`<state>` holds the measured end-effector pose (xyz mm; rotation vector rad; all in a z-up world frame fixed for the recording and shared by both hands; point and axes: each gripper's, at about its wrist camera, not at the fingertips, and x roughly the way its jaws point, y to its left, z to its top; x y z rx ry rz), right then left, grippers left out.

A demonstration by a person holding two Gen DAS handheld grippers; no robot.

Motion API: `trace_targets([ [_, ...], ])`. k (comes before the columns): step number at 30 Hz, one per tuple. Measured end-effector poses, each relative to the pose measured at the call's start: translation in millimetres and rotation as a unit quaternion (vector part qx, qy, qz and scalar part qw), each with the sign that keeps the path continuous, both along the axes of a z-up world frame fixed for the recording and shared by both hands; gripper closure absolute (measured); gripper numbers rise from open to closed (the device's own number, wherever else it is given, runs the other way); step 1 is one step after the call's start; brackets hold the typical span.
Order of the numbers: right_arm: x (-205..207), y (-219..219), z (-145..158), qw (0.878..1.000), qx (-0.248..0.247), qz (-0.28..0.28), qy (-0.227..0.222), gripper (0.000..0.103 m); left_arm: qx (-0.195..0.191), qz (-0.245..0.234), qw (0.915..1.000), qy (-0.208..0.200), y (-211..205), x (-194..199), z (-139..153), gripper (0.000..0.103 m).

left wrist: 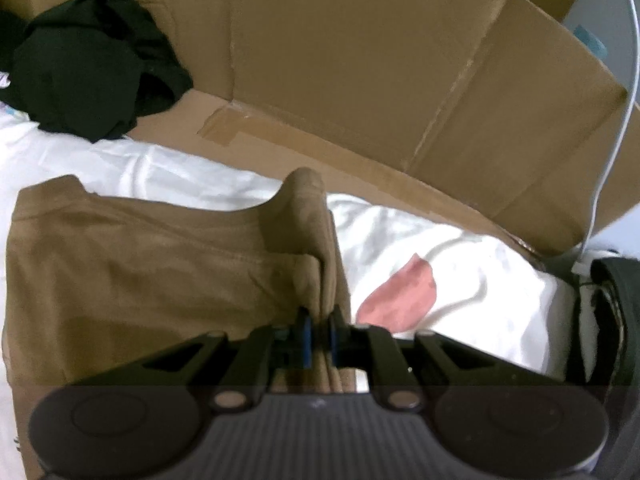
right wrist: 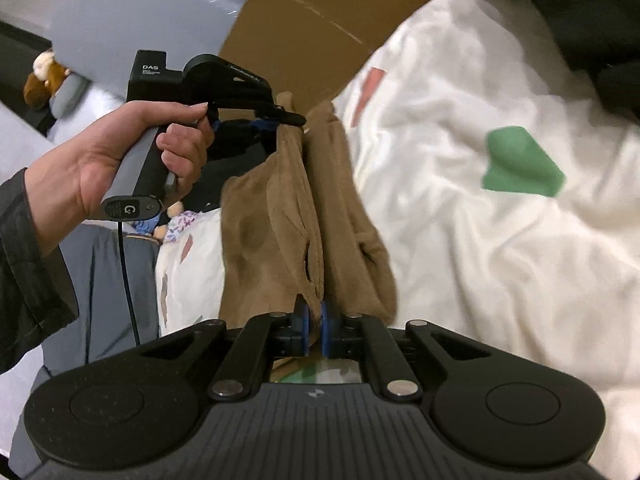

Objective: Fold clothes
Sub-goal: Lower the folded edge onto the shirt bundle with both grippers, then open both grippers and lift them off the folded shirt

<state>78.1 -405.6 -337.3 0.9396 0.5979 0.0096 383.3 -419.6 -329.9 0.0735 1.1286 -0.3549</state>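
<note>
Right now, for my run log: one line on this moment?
step: fold | left claw: shut on tan garment | right claw: shut on tan garment | surface: white sheet

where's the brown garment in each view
Left wrist: the brown garment fills the lower left, a bunched edge pinched in the left tool at bottom centre.
Right wrist: it hangs down the centre, stretched between the left tool above and the right tool below.
Shared landmark: the white sheet with its pink patch, and the cardboard box behind.
</note>
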Motion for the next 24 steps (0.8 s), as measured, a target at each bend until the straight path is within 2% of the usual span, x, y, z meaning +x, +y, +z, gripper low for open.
trace_targets([
  [6,0.1,-2.6,-5.7,1.0,0.001,-0.003,0.008,0.098,0.008,-0.007,0.9999,0.009,-6.4,1.1,-5.8,0.09],
  [12,-1.2,-4.4,-10.4,1.0,-0.003,-0.001,0.014,0.097,-0.008,-0.017,0.9998,0.004,-6.1,5.6,5.7,0.079],
  [14,-2.4,-6.2,-11.9,1.0,0.006,-0.004,0.021,0.096,-0.016,-0.022,0.9996,0.001,-4.3,6.7,13.8,0.073],
  [17,-5.7,-10.1,-6.1,0.999,0.007,-0.015,0.033,0.089,-0.028,-0.034,0.9989,-0.012,1.4,9.9,34.3,0.066],
  [19,-8.8,-12.2,2.1,0.999,-0.009,-0.022,0.039,0.075,-0.033,-0.035,0.9987,-0.017,6.3,12.7,45.8,0.063],
  [20,-10.3,-13.2,5.3,0.999,-0.014,-0.026,0.04,0.064,-0.036,-0.034,0.9986,-0.019,10.0,14.2,52.3,0.061],
  [21,-12.7,-15.3,9.1,0.998,-0.018,-0.034,0.04,0.059,-0.039,-0.034,0.9984,-0.022,15.0,15.7,59.3,0.06],
  [24,-16.1,-19.1,18.1,0.998,-0.03,-0.042,0.043,0.059,-0.048,-0.03,0.9978,-0.036,38.2,19.4,82.1,0.056],
])
